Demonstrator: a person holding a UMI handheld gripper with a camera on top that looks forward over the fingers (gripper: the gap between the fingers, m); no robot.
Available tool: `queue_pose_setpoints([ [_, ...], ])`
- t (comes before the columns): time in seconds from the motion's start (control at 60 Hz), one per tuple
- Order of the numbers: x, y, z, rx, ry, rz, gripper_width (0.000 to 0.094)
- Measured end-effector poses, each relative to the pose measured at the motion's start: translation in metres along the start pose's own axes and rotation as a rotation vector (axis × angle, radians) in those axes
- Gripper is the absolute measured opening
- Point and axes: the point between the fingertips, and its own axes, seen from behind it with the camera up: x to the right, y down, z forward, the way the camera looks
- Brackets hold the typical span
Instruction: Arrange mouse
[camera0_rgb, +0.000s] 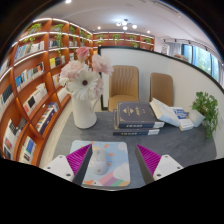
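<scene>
The gripper (108, 160) hovers low over a grey surface (185, 140) with its two fingers spread wide apart, the magenta pads (79, 156) facing inward and nothing pinched between them. Lying flat between the fingers is a rectangular mouse mat printed in pale blue and pink (106, 163), its near end cut off from view. No mouse can be made out anywhere on the surface; it may be hidden below the fingers, but that cannot be told.

Beyond the fingers, a white vase of pale pink and white flowers (84, 88) stands to the left. Beside it is a stack of dark-covered books (136, 117), then an open white book (171, 113), and a small green potted plant (207, 108) at the far right. Two tan chairs (123, 85) sit behind the surface, and wooden bookshelves (30, 85) line the left wall.
</scene>
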Motion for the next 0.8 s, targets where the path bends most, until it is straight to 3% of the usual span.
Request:
queue_pose_setpoints([
  [0.283, 0.083, -0.019, -0.106, 0.105, 0.029, 0.023, 0.0864],
  [0.8, 0.211, 0.045, -0.201, 0.105, 0.042, 0.050, 0.0850],
])
